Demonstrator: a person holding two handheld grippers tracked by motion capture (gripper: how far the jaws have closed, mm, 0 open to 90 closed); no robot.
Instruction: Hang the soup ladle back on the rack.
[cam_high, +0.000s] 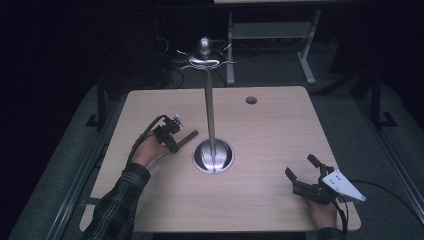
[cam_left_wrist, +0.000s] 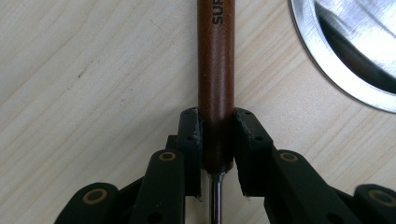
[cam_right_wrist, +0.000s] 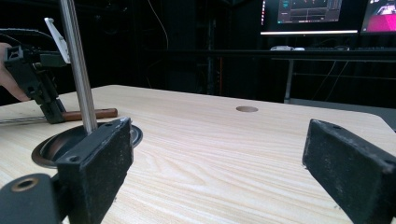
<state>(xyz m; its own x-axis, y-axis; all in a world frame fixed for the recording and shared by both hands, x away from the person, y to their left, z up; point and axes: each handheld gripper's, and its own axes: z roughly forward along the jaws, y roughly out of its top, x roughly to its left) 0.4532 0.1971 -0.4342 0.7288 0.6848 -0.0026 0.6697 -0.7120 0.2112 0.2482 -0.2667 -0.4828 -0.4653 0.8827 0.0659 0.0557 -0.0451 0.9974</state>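
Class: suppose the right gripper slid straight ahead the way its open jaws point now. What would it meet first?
Probably the stand: its steel pole and round base lie just left of the right gripper's line. Depth is unclear; slightly further right, it would pass over bare table.

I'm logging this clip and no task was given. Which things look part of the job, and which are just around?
Likely in the job:
- utensil, brown handle clamped in the left gripper, lying on the table
- stand, metal pole with hooks on a round base
- right gripper, open, idle

Just around:
- table's cable hole
- monitors behind
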